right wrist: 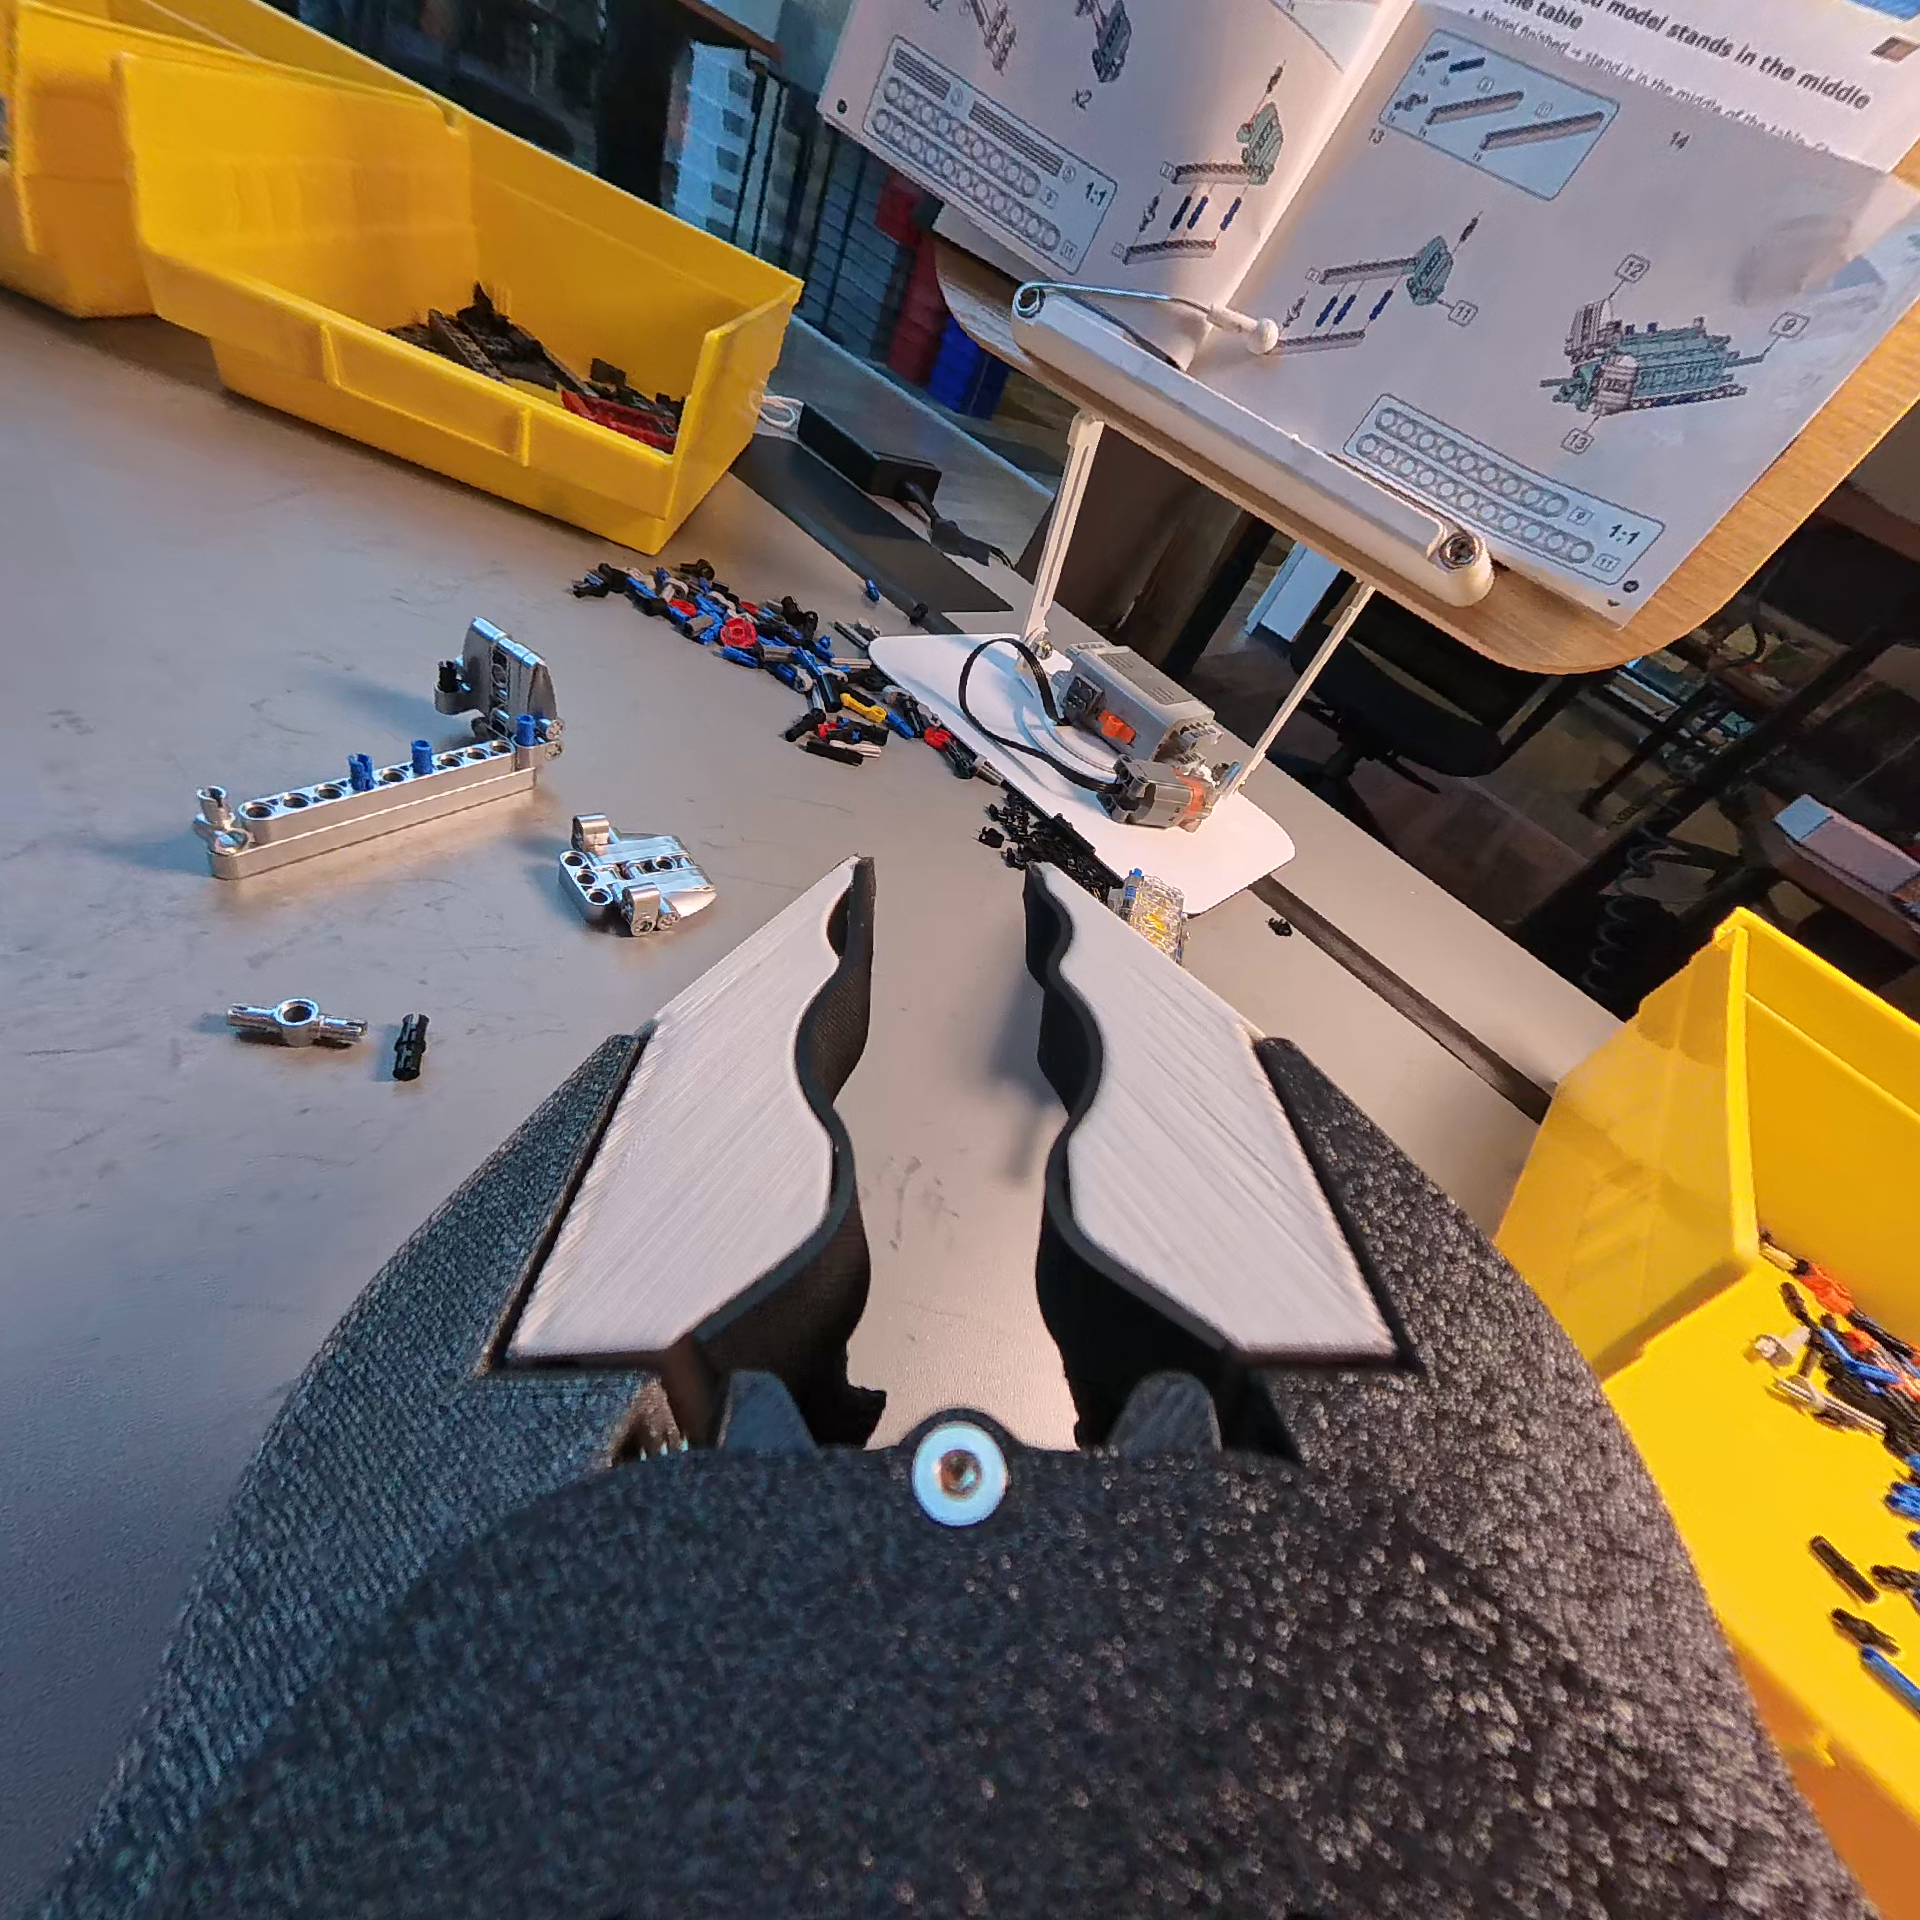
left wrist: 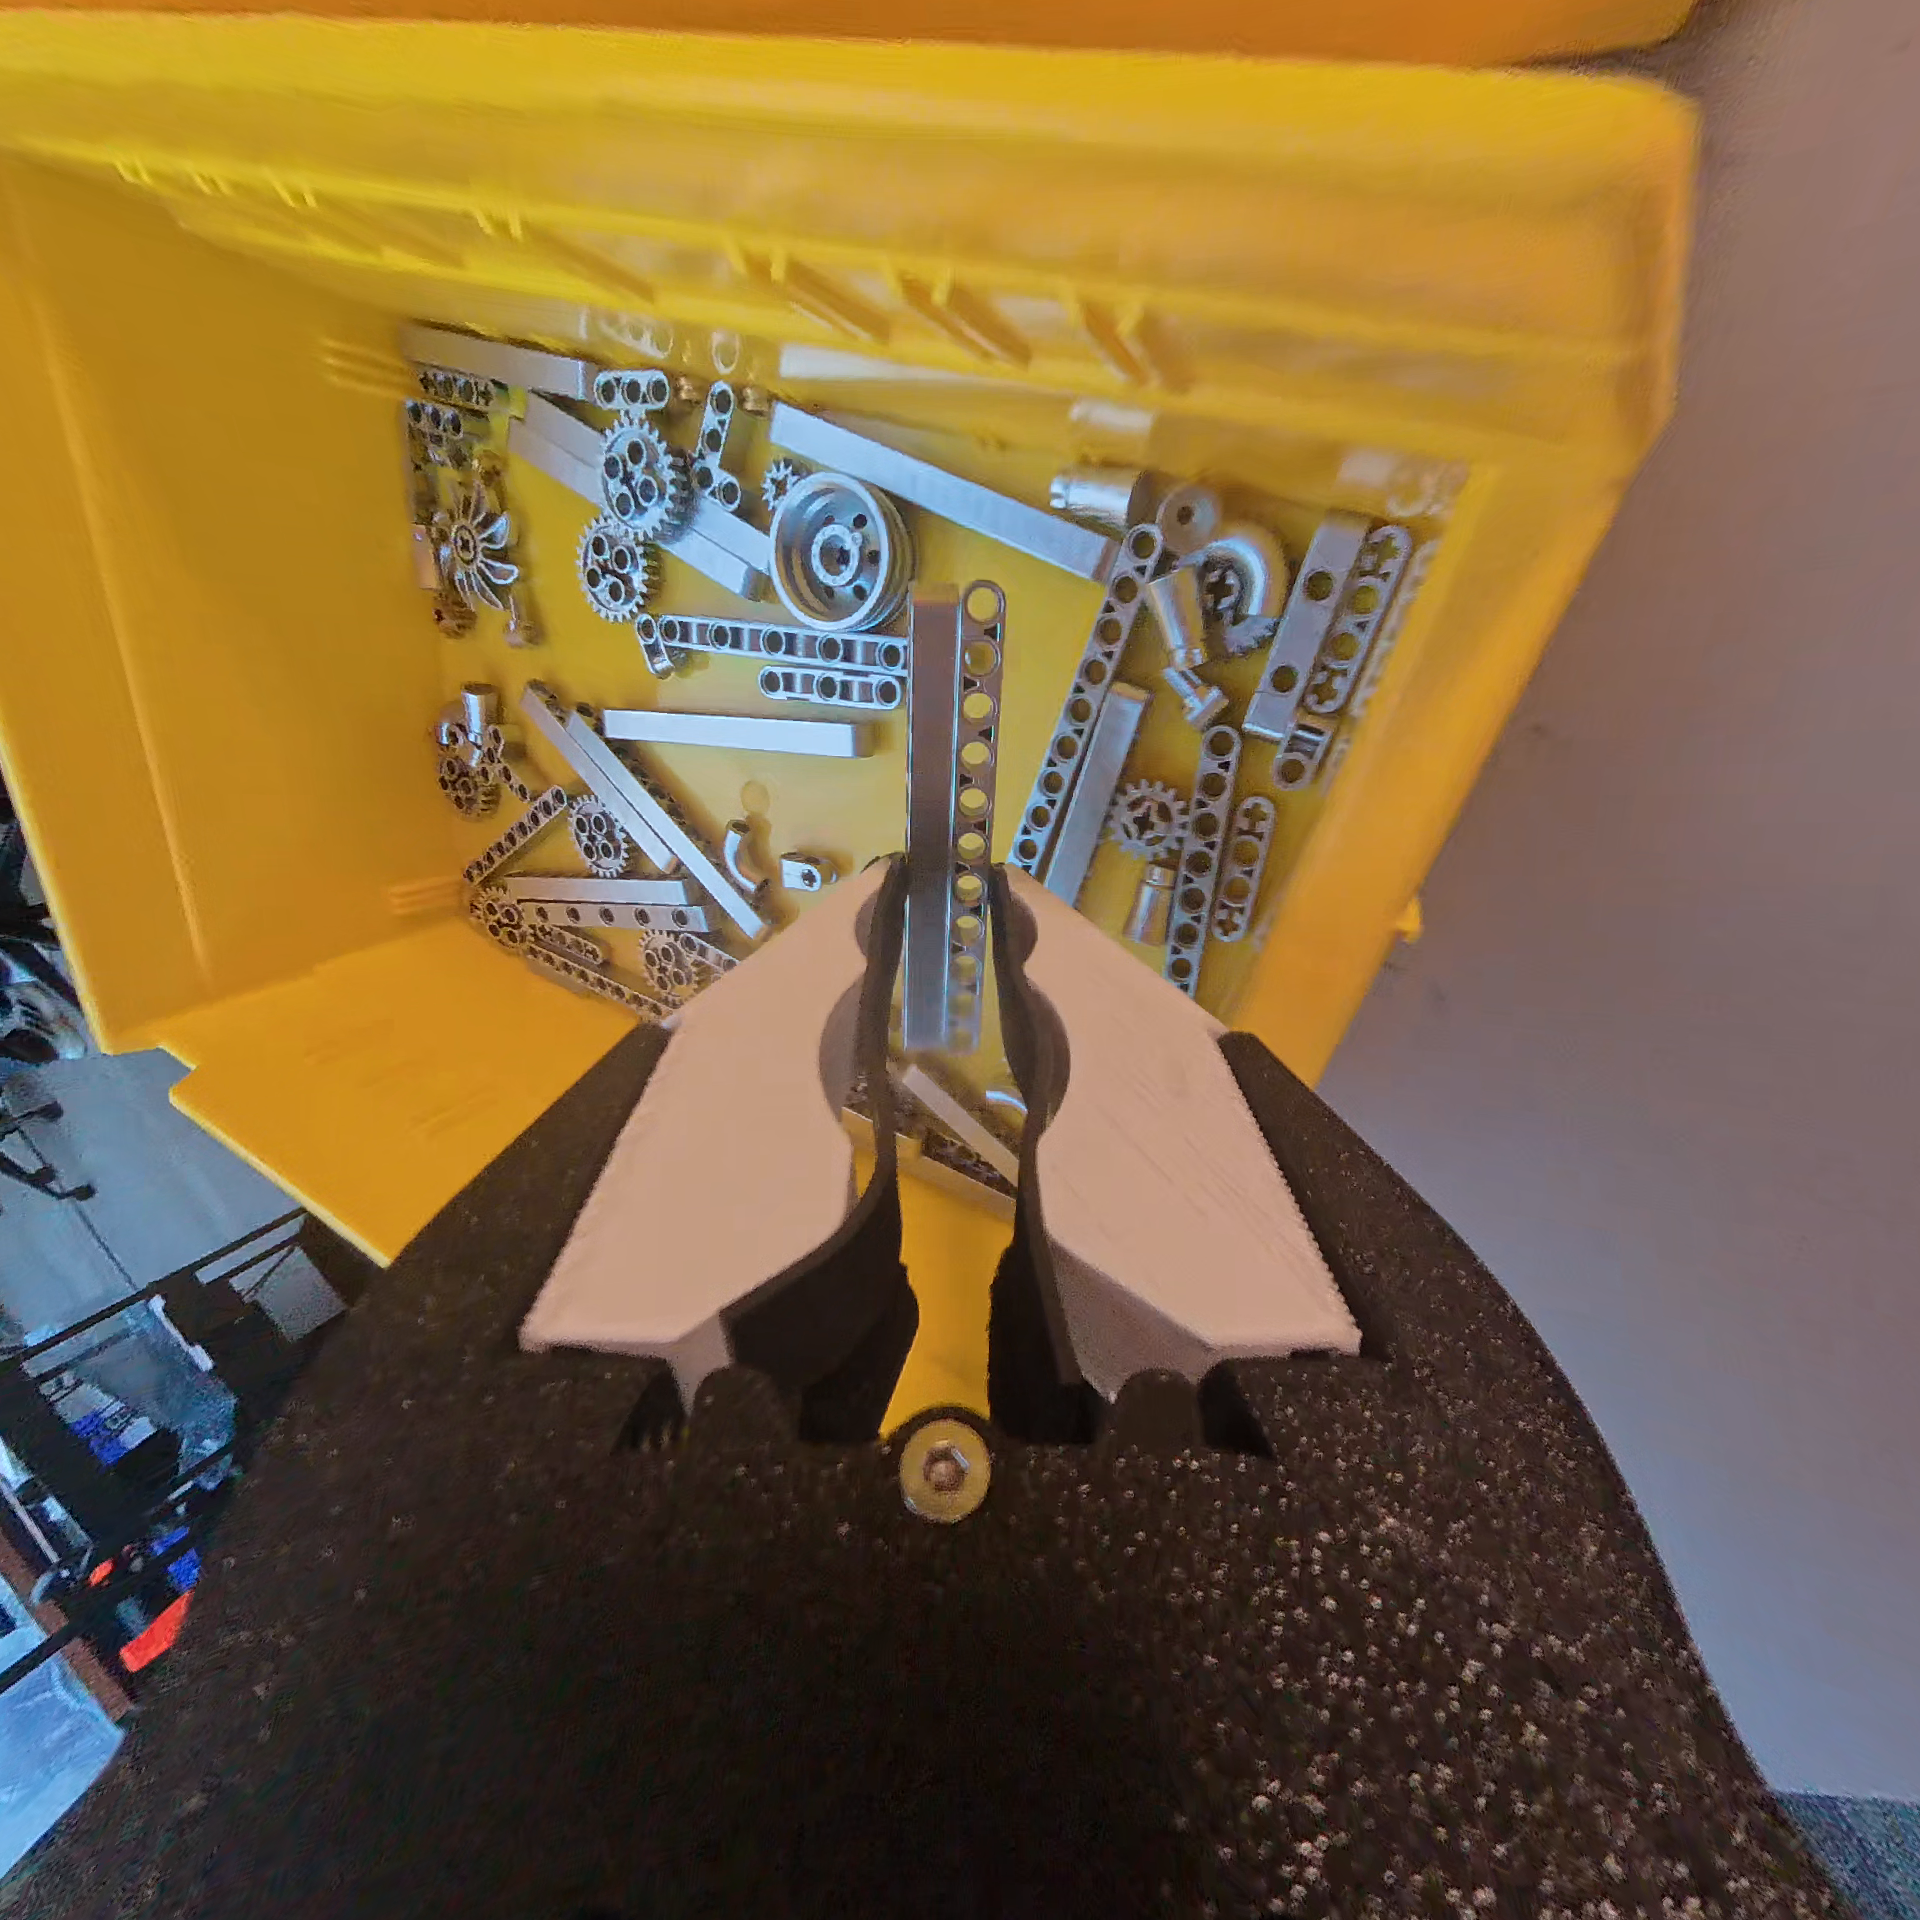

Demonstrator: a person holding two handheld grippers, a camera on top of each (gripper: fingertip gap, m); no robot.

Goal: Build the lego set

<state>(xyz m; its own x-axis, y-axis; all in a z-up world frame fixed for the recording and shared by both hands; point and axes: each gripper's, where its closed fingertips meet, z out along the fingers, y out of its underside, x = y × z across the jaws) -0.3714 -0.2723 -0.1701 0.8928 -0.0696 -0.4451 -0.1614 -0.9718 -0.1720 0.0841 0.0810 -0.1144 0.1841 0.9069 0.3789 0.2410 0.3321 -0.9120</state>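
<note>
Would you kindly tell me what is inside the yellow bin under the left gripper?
The yellow bin holds loose silver beams, gears and a wheel; the fingers cover its near part.

Grey table (right wrist: 260, 582) (scuffed), dark shelving (right wrist: 831, 208) behind.

I am counting two yellow plastic bins in my right wrist view, one far left holding dark pieces (right wrist: 457, 343) and one at the right edge holding small pins (right wrist: 1683, 1195), and my left wrist view is showing one yellow bin of silver parts (left wrist: 260, 644). On the grey table I am seeing one long silver holed beam assembly (right wrist: 364, 805) carrying three blue pins, one small silver angled panel (right wrist: 634, 875), one silver axle connector (right wrist: 296, 1023), one lone black pin (right wrist: 409, 1046) and one grey motor with a black cable (right wrist: 1132, 717). I am finding one silver wheel hub (left wrist: 840, 551) in the left bin, and the loose pins heaped on the table are too many to count.
</note>
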